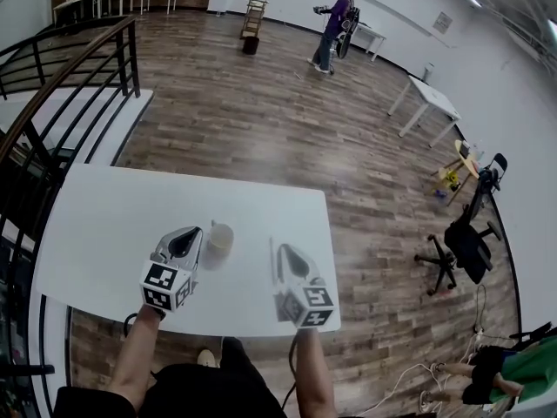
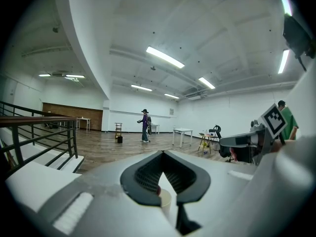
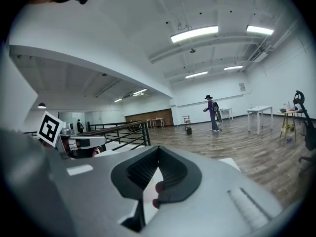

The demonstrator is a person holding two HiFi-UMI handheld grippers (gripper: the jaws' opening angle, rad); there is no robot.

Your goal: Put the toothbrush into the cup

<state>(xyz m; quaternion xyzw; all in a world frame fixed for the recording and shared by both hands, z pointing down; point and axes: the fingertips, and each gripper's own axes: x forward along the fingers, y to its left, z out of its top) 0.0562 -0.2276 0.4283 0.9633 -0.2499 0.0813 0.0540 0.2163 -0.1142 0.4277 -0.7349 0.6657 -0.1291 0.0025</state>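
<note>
Head view: a thin white toothbrush (image 1: pixel 272 259) shows on the white table (image 1: pixel 104 225) just left of the right gripper (image 1: pixel 283 247), its bristles indistinct. A cream cup (image 1: pixel 218 242) stands upright right of the left gripper (image 1: pixel 191 233), its inside unclear. Left gripper view: jaws together, half hiding the cup. Right gripper view: jaws together, with unclear pink patches between them.

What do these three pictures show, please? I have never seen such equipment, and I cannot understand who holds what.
There is no robot here: a person holds one pair of tongs in each hand. The head view comes from a camera on the person's head, looking down. The other two come from cameras riding on the left tongs and the right tongs. On the white table stands a cup. A thin stick, probably the toothbrush, seems to lie beside the right tongs. Both tongs look closed and empty.
</note>
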